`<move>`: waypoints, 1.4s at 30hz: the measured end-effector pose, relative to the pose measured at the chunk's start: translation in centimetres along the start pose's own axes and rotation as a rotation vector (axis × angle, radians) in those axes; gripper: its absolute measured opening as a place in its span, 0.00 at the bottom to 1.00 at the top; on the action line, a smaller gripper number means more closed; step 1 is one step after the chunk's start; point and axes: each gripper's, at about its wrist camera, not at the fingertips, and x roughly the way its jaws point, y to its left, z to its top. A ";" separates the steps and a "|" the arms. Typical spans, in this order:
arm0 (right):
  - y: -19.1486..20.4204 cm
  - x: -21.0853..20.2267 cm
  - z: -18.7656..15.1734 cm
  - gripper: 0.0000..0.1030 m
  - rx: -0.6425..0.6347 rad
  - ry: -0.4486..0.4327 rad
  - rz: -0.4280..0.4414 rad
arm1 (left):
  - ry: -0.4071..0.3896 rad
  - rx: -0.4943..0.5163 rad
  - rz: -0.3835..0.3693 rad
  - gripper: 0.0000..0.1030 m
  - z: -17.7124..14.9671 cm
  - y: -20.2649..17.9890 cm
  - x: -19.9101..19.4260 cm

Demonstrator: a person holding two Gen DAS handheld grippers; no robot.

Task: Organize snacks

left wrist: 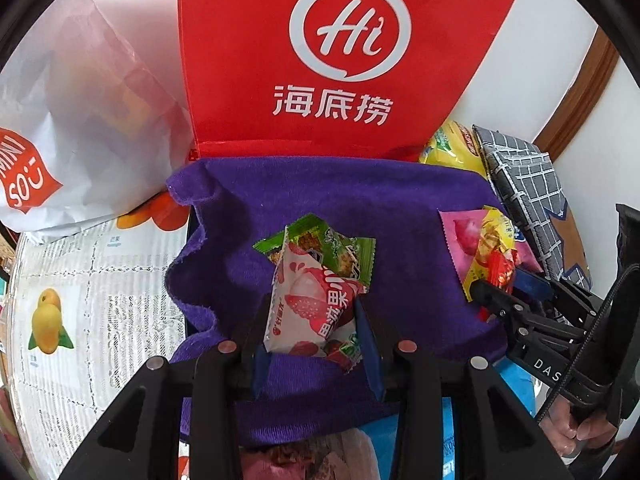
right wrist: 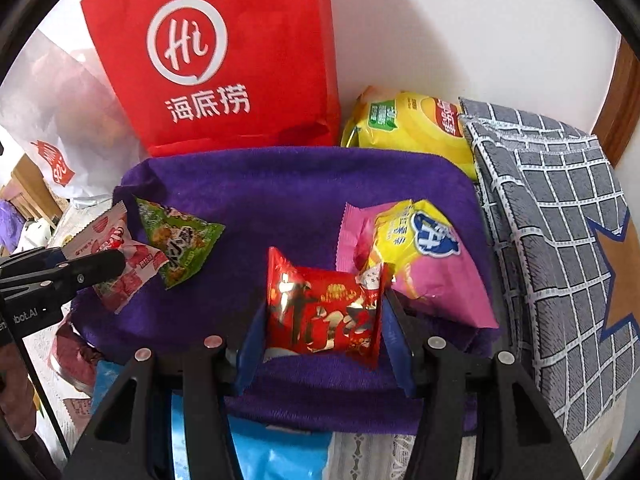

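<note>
The left gripper (left wrist: 316, 320) is clamping a white-and-red strawberry snack packet (left wrist: 308, 312), the right gripper (right wrist: 324, 320) a shiny red foil packet (right wrist: 324, 316), both hanging directly over the purple cloth-lined bin (right wrist: 300, 184).

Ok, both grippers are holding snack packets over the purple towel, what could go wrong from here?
1. The left gripper holds a pink-and-white packet that overlaps the green packet; setting it down may shove that.
2. The right gripper pinches a red packet beside the yellow packet; it could knock that.
</note>
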 end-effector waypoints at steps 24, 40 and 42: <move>-0.4 -0.3 -0.4 0.82 0.009 -0.009 -0.004 | 0.021 -0.005 0.015 0.70 -0.3 -0.3 0.8; 0.6 -8.0 -2.0 0.83 0.038 -0.116 -0.048 | -0.043 0.014 0.072 0.72 -2.6 -1.0 -6.0; 0.6 -8.9 -2.5 0.83 0.042 -0.124 -0.054 | -0.051 0.015 0.071 0.72 -3.0 -1.1 -6.9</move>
